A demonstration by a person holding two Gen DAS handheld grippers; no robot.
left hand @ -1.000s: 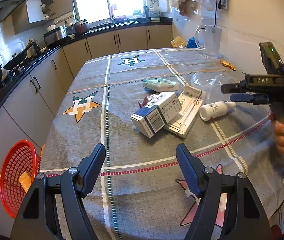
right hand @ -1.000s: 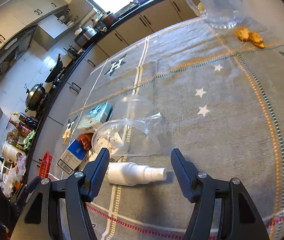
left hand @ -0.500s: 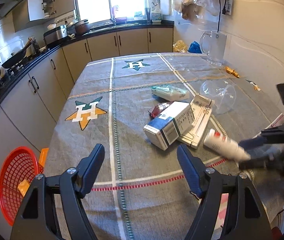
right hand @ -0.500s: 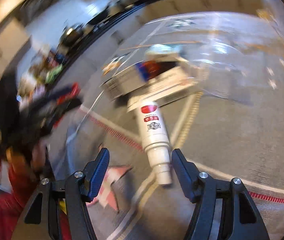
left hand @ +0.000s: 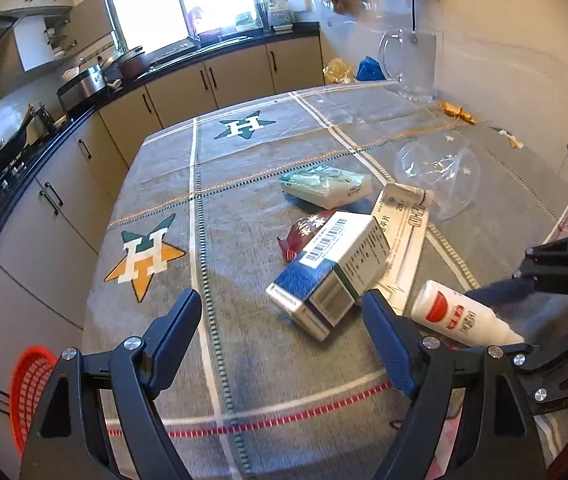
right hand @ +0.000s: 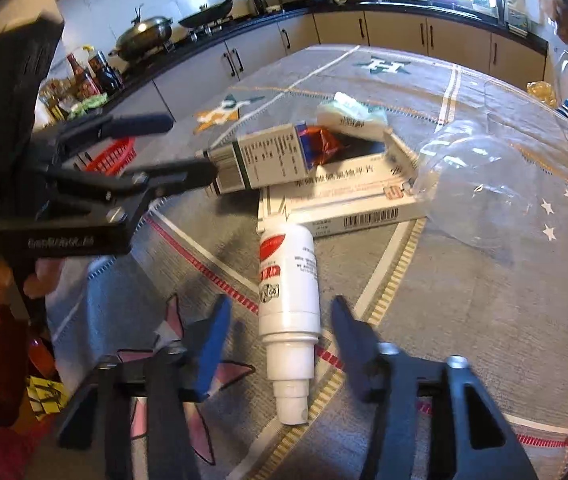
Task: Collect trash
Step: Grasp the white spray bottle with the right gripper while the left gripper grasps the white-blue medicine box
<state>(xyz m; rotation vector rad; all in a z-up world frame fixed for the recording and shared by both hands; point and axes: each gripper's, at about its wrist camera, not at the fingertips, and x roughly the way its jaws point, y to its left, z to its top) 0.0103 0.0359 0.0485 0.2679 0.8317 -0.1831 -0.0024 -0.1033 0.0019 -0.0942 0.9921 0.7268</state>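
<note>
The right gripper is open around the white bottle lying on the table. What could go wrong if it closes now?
1. The white bottle is round and lies on its side, so the right gripper could squeeze it out or roll it.
2. Its base seems to touch the flat box, which may shift.

A table (left hand: 244, 360) covered by a grey cloth with star emblems carries a cluster of litter near its middle. A white spray bottle (right hand: 288, 296) lies on its side towards the near edge. Behind it a flat white carton (right hand: 347, 204) lies on the cloth, with a blue and white box (left hand: 331, 272) leaning on it. A red wrapper (left hand: 303, 230), a tissue pack (left hand: 325, 186) and clear plastic (left hand: 439, 176) lie beyond. A glass jug (left hand: 411, 64) stands at the far right corner.
</note>
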